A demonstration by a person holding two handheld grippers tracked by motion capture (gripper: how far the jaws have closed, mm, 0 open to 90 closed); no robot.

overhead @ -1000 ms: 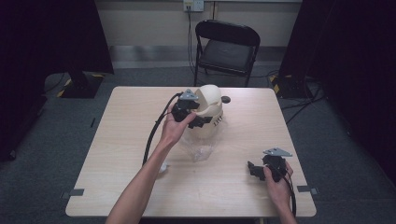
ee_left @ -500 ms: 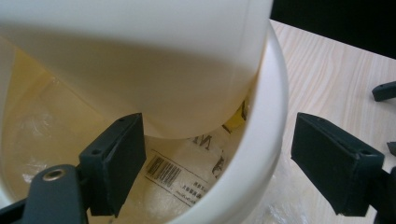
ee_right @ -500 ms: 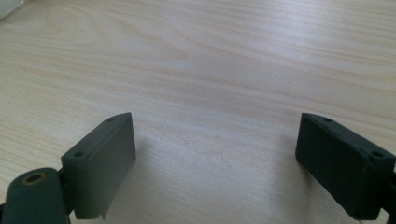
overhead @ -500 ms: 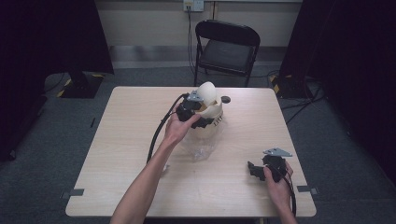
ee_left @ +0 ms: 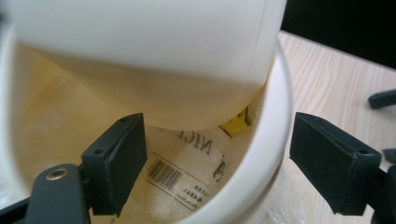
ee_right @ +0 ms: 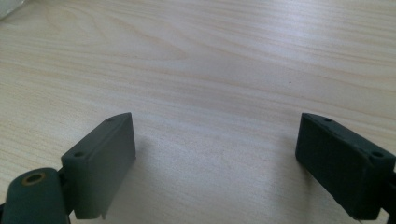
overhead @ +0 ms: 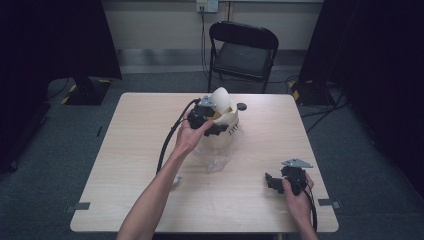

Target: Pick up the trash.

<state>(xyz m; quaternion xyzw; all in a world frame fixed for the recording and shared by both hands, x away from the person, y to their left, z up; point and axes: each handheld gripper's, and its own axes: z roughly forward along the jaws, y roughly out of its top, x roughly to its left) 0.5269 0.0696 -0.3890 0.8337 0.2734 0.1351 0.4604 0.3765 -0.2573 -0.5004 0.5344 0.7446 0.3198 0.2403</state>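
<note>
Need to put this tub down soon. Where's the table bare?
Bare: the left side of the table and the strip between the right gripper and the far edge. Crowded: the middle, with the tub, left gripper and clear wrap.

White tub (ee_left: 261, 154) runs off top & left edges in left gripper view. Label (ee_left: 187, 172) inside partly covered, text too blurry, possibly "NICI".
</note>
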